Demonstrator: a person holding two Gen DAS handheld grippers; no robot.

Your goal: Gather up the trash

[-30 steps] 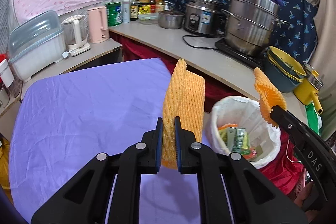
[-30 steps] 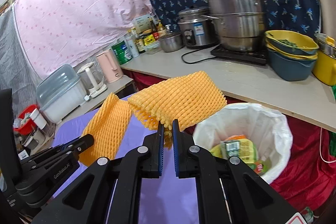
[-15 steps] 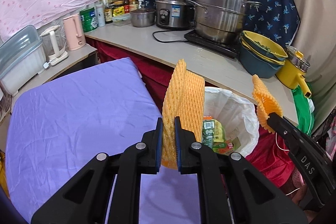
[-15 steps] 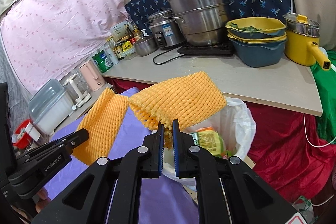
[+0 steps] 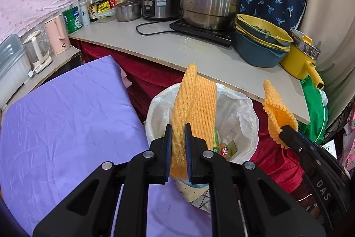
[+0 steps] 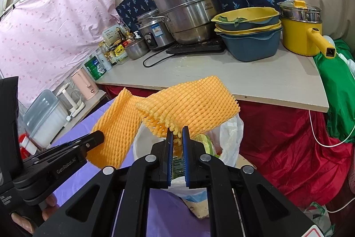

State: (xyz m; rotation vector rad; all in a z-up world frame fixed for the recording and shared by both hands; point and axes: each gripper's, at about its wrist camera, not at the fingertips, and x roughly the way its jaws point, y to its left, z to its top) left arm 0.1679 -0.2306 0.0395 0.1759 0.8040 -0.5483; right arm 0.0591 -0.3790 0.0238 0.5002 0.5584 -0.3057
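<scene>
The bin point(image 5: 241, 117) sits just beyond and below both claws. The left claw point(image 5: 178, 143) pinches a foam net point(image 5: 195, 108) standing upright, long axis vertical. The right claw point(image 6: 176, 143) pinches another net point(image 6: 190, 106), long axis stretching level to the right.

My foam net point(image 5: 195, 108) hides most of the trash bin point(image 5: 241, 108); the bottle labels point(image 5: 93, 12) are too small to read.

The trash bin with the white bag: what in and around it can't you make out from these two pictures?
- Left wrist view: the left gripper's foam net covers much of the trash bin.
- Right wrist view: the right gripper and its foam net hide the bin's contents.
- Package labels: too small.
</scene>
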